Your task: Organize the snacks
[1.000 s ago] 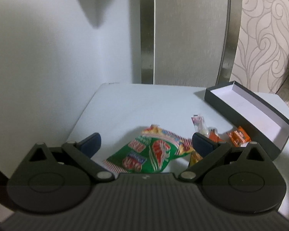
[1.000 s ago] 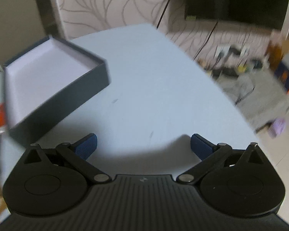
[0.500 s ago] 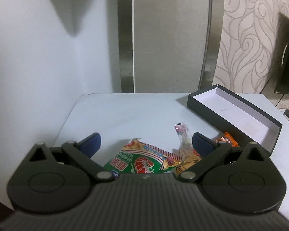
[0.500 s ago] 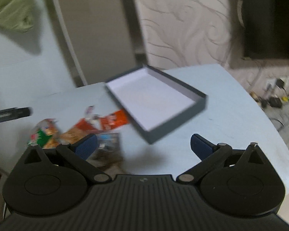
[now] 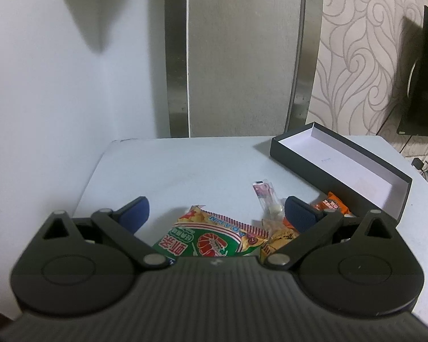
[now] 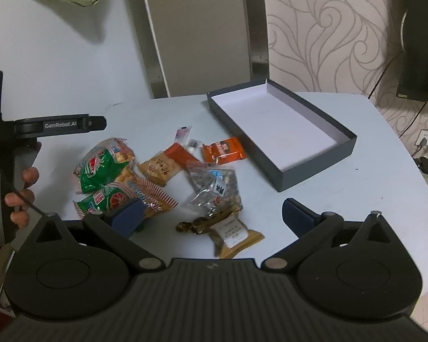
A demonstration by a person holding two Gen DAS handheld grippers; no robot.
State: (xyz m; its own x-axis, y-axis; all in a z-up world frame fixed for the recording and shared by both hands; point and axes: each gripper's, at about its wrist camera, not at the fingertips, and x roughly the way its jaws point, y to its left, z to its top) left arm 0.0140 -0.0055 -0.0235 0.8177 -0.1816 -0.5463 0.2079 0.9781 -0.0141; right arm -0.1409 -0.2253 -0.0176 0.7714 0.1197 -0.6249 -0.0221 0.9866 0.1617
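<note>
Jaws of both the left gripper (image 5: 215, 209) and right gripper (image 6: 211, 213) stand wide, holding nothing. Left gripper's body partly hides the green prawn-cracker packet (image 5: 205, 239); dark box (image 6: 282, 131) sits unobstructed.

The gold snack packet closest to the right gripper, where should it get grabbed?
Probably by the crimped end of the gold snack packet, coming down from above. It lies flat on the table, so its wide faces give no purchase, while the thin end seal at its near right suits the open jaws of the right gripper.
</note>
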